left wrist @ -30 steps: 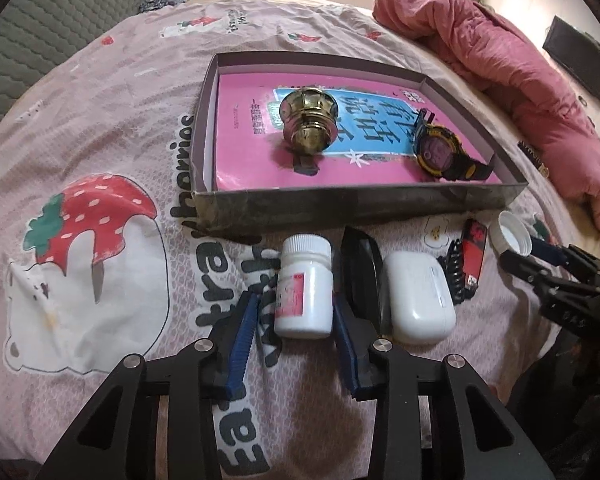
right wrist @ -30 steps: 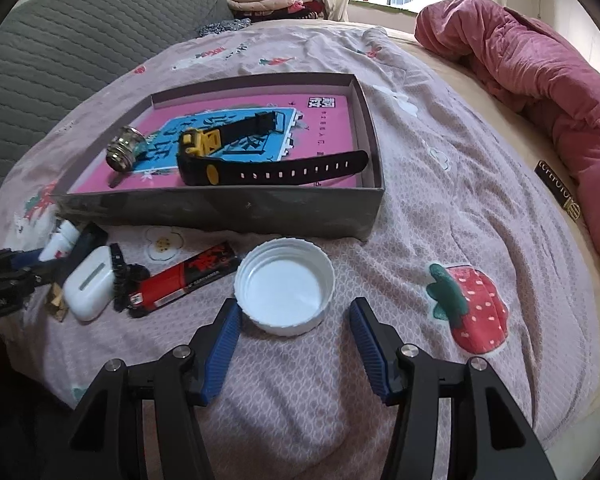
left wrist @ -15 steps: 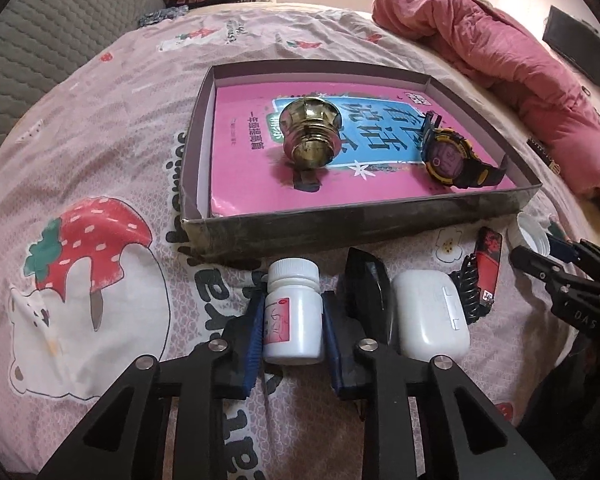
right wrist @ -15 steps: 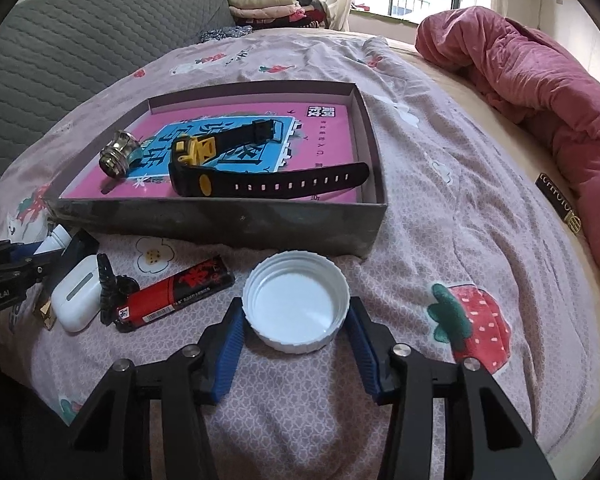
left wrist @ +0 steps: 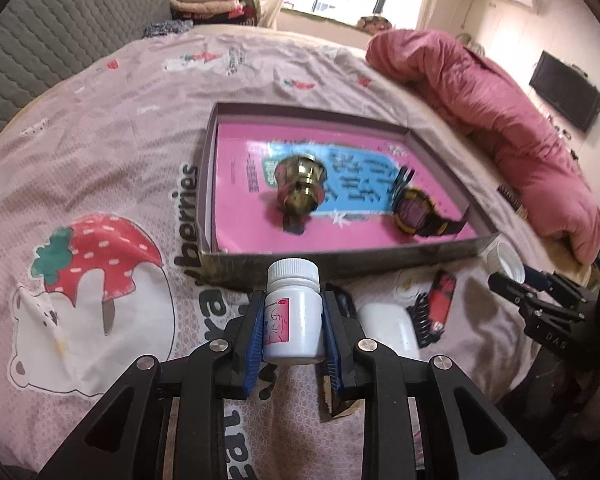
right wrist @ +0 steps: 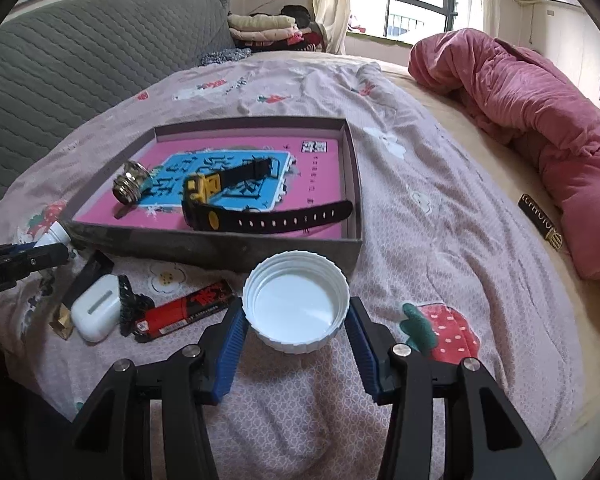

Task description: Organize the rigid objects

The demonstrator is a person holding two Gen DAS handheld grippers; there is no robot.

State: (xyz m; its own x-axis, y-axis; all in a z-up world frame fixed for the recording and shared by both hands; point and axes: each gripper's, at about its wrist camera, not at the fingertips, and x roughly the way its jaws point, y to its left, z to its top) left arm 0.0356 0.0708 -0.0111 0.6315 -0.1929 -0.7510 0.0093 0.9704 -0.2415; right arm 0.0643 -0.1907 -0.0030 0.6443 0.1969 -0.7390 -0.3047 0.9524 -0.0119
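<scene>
My left gripper (left wrist: 293, 334) is shut on a white pill bottle (left wrist: 293, 316) and holds it lifted above the bedsheet, just in front of the shallow grey box (left wrist: 340, 262). My right gripper (right wrist: 296, 330) is shut on a white jar lid (right wrist: 297, 306), open side up, raised near the box's front right corner (right wrist: 354, 254). Inside the box, on a pink book (right wrist: 320, 168), lie a brass door knob (left wrist: 300, 186) and a black and yellow wristwatch (right wrist: 236, 210).
On the sheet in front of the box lie a white earbud case (right wrist: 96, 312), a black hair clip (right wrist: 128, 308), a red lighter (right wrist: 188, 308) and a black card-like object (right wrist: 86, 278). A pink quilt (right wrist: 540, 120) lies at the right.
Both grippers closed on their objects, the left on the pill bottle and the right on the lid. Both then lifted them off the sheet.
</scene>
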